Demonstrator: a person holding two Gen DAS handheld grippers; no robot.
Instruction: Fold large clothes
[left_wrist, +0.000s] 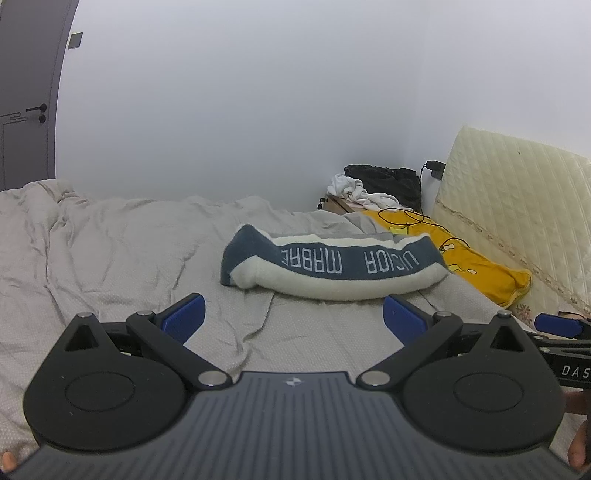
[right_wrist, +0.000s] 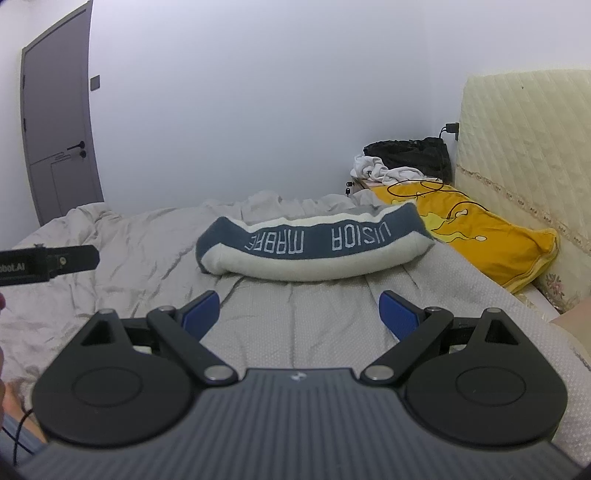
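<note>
A thick cream and navy garment (left_wrist: 332, 264) (right_wrist: 314, 247) lies folded into a long bundle across the grey bed cover (left_wrist: 110, 266) (right_wrist: 122, 251), white lettering on its navy band. My left gripper (left_wrist: 293, 314) hovers open just short of the bundle, blue pads wide apart and nothing between them. My right gripper (right_wrist: 299, 310) is likewise open and empty, a little nearer than the bundle. The right gripper's blue finger (left_wrist: 557, 325) shows at the right edge of the left wrist view. The left gripper's black body (right_wrist: 48, 264) shows at the left edge of the right wrist view.
A yellow pillow (left_wrist: 476, 266) (right_wrist: 491, 229) with a dark cable over it lies right of the bundle, against a cream quilted headboard (left_wrist: 517, 206) (right_wrist: 524, 158). Black and white clothes (left_wrist: 376, 184) (right_wrist: 402, 162) pile on a bedside table. A grey door (right_wrist: 59, 133) stands at the left.
</note>
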